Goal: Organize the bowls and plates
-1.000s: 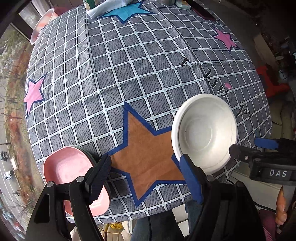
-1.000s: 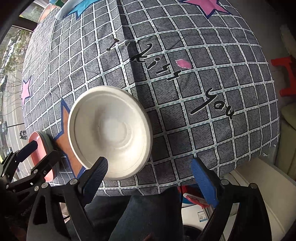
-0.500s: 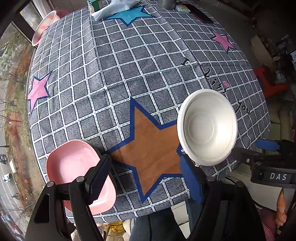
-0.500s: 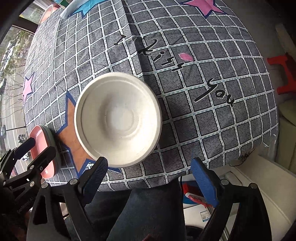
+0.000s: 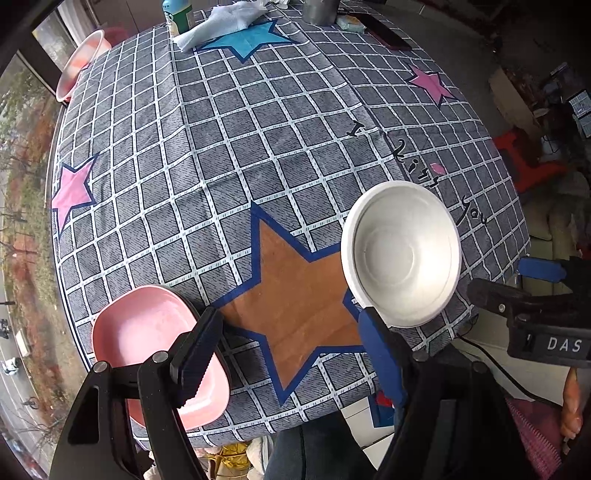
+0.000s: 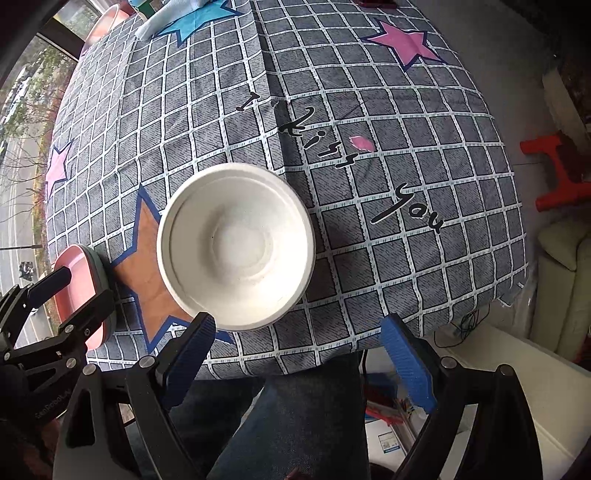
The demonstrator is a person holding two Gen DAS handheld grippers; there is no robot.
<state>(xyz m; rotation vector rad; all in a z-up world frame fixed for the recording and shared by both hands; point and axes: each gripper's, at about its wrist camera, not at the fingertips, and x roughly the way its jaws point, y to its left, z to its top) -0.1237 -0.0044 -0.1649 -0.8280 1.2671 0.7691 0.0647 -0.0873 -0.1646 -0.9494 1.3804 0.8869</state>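
A white round bowl (image 5: 400, 258) stands upright on the checked tablecloth (image 5: 229, 155) near the front right, beside an orange star. A pink square bowl (image 5: 155, 343), nested in a grey one, sits at the front left edge. My left gripper (image 5: 291, 347) hangs open over the star, between the two bowls, with nothing in its jaws. Its left fingertip overlaps the pink bowl in the picture. My right gripper (image 6: 299, 350) is open above the table's front edge, just in front of the white bowl (image 6: 236, 247) and apart from it. The pink bowl (image 6: 79, 273) lies to its left.
At the far side are a pink round bowl (image 5: 79, 62), a bottle (image 5: 177, 14), a white cloth (image 5: 218, 22), a metal cup (image 5: 319, 11) and a dark phone (image 5: 388, 35). A red stool (image 6: 561, 173) stands on the floor to the right. A person's jeans-clad legs (image 6: 295, 417) are below the table edge.
Both views now take in more of the table, the right one after lifting and drifting sideways. The bowls have stayed put. Neither gripper's opening has changed.
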